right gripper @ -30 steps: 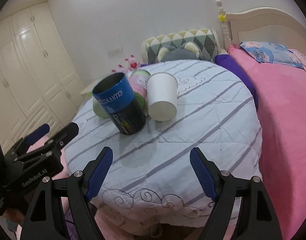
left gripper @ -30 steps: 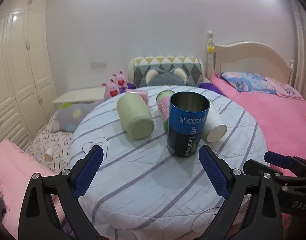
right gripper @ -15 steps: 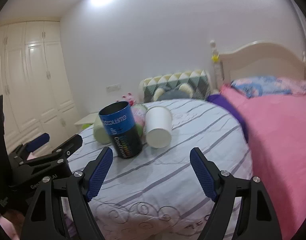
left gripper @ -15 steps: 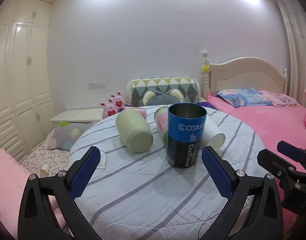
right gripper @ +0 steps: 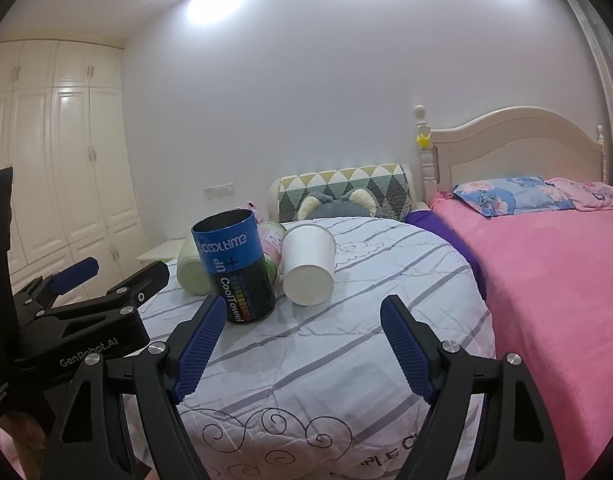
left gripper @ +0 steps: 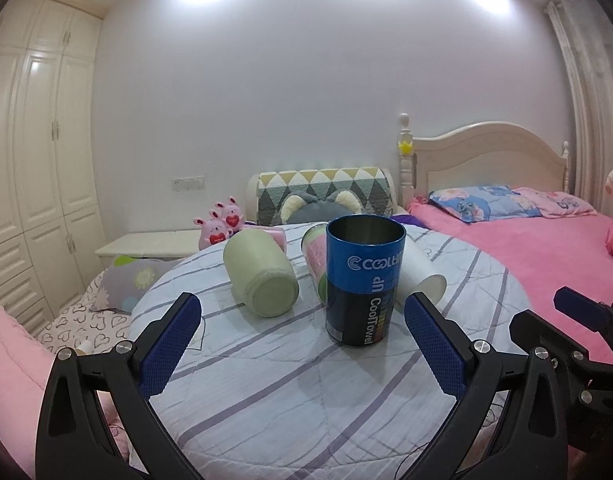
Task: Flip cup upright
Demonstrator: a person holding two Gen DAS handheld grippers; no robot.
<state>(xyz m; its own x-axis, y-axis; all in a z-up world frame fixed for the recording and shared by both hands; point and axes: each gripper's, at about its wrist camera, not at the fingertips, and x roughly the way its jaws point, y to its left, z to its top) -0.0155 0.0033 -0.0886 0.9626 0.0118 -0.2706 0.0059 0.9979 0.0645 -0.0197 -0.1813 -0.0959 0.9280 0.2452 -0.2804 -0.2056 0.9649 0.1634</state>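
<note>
A blue and black Cooltime cup [left gripper: 362, 284] stands upright, mouth up, on the round striped table [left gripper: 290, 392]; it also shows in the right wrist view [right gripper: 236, 266]. A pale green cup [left gripper: 262, 276] lies on its side to its left. A white paper cup [right gripper: 308, 264] lies on its side to its right, base toward me. A pink and green cup [left gripper: 316, 252] lies behind. My left gripper [left gripper: 302, 340] is open and empty, just short of the blue cup. My right gripper [right gripper: 302, 346] is open and empty, near the table's front.
A bed with a pink cover [right gripper: 566, 280] lies to the right of the table. A patterned cushion [left gripper: 326, 196] and pink plush toys [left gripper: 222, 220] sit behind it. White wardrobes [left gripper: 34, 184] line the left wall. The left gripper's body [right gripper: 78, 316] shows at the left of the right wrist view.
Both grippers have tilted up and drawn slightly back from the table, staying open. The cups have not moved.
</note>
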